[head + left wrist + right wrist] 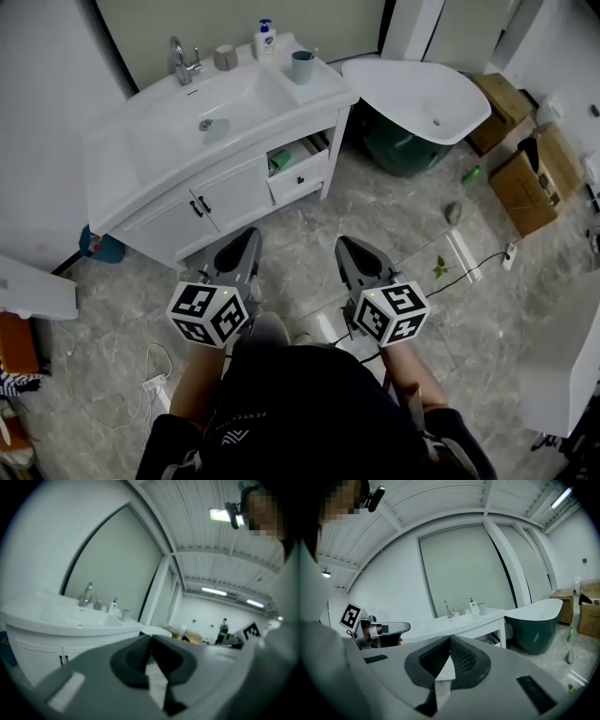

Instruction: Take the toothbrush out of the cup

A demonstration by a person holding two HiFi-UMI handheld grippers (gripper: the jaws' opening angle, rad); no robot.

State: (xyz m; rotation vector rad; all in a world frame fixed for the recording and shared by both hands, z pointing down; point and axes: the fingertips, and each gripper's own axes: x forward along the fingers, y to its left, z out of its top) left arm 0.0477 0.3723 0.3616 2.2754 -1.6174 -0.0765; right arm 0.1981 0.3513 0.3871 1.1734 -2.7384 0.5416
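Tongs are held side by side in the lower middle of the head view, both pointed toward a white vanity (178, 159) in the upper left of the frame. The left gripper (242, 240) is seen with its jaws pressed together and nothing between them, which is confirmed in the left gripper view, where the dark pads (136, 660) meet along one line. The right gripper (349, 246) is also closed on nothing; in the right gripper view its ribbed pads (461, 660) are touching each other. On the counter of the vanity, a faucet (183, 61) is placed behind the basin, a brown cup (225, 58) just to its right, then a soap bottle (265, 39), and a blue-grey cup (302, 66) at the right end of the counter. Both grippers are well apart from these cups. In the right gripper view a thin thing is seen rising from the blue-grey cup, but it is too small to be told as the toothbrush with certainty. Below the counter a drawer (300, 173) is pulled open. A white bathtub (422, 98) is seen at the upper right, cardboard boxes (525, 183) at the right edge, and a green bottle (472, 174) is lying on the tiled floor (309, 253) between them.
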